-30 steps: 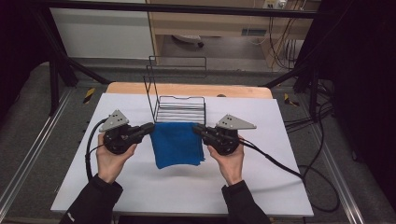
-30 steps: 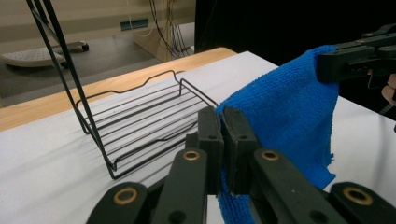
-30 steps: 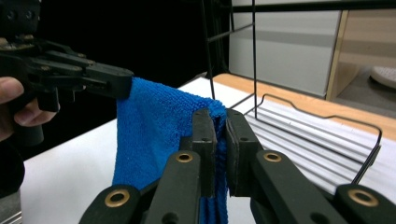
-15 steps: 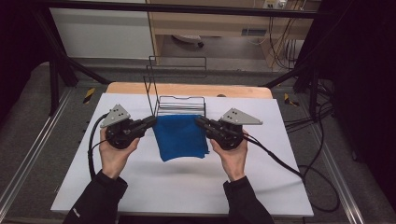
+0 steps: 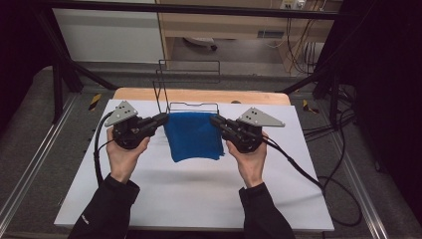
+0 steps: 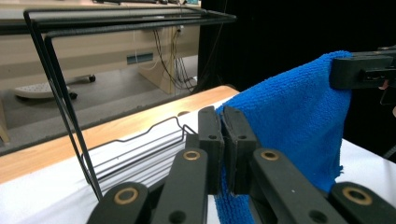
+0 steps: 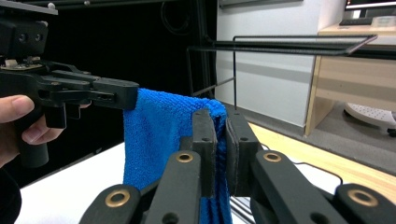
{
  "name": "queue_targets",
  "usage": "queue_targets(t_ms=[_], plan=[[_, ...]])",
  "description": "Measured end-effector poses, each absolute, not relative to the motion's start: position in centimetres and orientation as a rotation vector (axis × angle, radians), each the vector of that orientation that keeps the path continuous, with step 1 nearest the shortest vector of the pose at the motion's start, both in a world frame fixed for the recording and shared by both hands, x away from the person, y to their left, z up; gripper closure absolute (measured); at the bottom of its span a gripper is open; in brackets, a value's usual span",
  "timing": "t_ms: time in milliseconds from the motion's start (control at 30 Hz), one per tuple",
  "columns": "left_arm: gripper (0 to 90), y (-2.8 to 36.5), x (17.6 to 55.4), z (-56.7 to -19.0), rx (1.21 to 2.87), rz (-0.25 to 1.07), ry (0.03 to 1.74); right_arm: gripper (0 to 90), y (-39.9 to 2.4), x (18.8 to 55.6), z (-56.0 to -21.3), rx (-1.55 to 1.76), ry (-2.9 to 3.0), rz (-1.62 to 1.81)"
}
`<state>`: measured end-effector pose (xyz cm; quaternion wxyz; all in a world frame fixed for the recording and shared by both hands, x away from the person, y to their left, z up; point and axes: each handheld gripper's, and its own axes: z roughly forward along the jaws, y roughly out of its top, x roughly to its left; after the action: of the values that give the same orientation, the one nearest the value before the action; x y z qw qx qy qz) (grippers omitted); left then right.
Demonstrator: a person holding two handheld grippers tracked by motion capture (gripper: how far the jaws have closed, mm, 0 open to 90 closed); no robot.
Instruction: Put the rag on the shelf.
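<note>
A white-covered table point(image 5: 199, 199) with a wooden strip along its far edge is seen from above, ringed by dark floor, black frame struts and trailing cables. At the far side of the table a black wire rack point(image 5: 188, 84) stands, and everything else is placed against it. Just in front of the rack a blue cloth point(image 5: 194, 137) is held up off the table, hanging from its two upper corners; its shadow is cast on the white surface below. The corner to the rack's left is pinched by the left gripper point(image 5: 163, 118), whose jaws are pressed together on the fabric, as is confirmed in the left gripper view point(image 6: 223, 149). The corner to the rack's right is clamped in the same way by the right gripper point(image 5: 215, 120), seen close in its own view point(image 7: 219, 154). The cloth's lower hem is cut off in both gripper views, and part of the rack's base is hidden behind the cloth.
</note>
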<state>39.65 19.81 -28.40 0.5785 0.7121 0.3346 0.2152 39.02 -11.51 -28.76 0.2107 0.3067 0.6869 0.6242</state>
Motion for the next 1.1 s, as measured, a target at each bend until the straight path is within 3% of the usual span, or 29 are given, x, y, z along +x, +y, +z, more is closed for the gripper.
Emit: queue_targets(t_ms=[1100], plan=[[86.9, 20.3, 41.5, -23.3, 1.531, 0.576, 0.754, 84.6, -10.3, 40.5, -23.3, 0.77, 1.776, 1.714]])
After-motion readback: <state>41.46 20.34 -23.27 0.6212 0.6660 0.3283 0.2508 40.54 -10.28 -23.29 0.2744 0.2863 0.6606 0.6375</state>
